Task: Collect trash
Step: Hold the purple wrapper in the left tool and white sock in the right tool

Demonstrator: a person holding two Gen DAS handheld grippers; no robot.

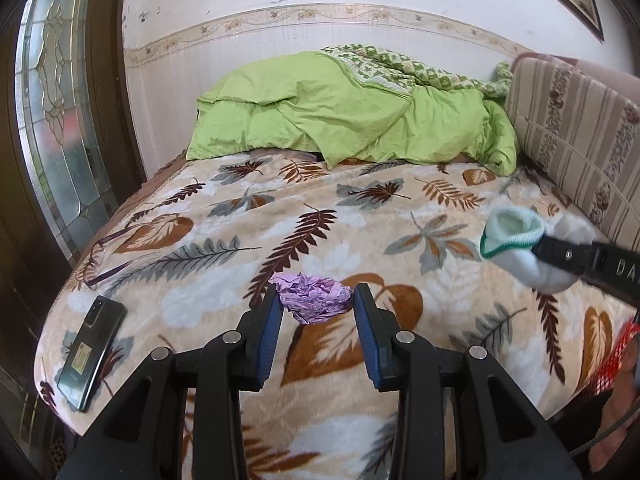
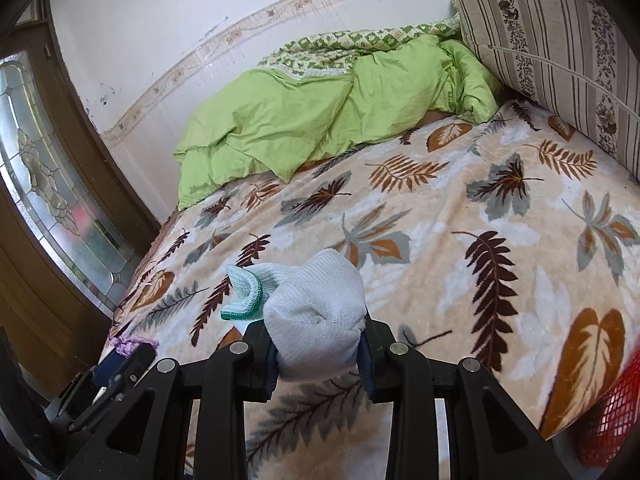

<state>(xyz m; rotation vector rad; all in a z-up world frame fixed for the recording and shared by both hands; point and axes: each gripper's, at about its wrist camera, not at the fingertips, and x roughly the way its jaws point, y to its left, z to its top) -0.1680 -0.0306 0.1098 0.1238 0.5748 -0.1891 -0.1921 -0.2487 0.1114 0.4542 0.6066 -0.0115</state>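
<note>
A crumpled purple paper ball (image 1: 314, 298) sits between the blue pads of my left gripper (image 1: 316, 304), which is shut on it just above the leaf-patterned blanket (image 1: 240, 240). My right gripper (image 2: 318, 354) is shut on a balled white sock with a green-edged cuff (image 2: 312, 316), held above the bed. The sock (image 1: 520, 244) and the right gripper's black finger (image 1: 576, 258) also show at the right of the left wrist view. A bit of the purple paper (image 2: 126, 344) shows at the lower left of the right wrist view.
A black phone (image 1: 90, 354) lies on the blanket's front left corner. A green duvet (image 1: 344, 116) is heaped at the far end by the wall. A striped cushion (image 1: 576, 148) stands along the right. A red mesh basket (image 2: 612, 416) sits below the bed's right edge. A glass door (image 1: 56, 120) is left.
</note>
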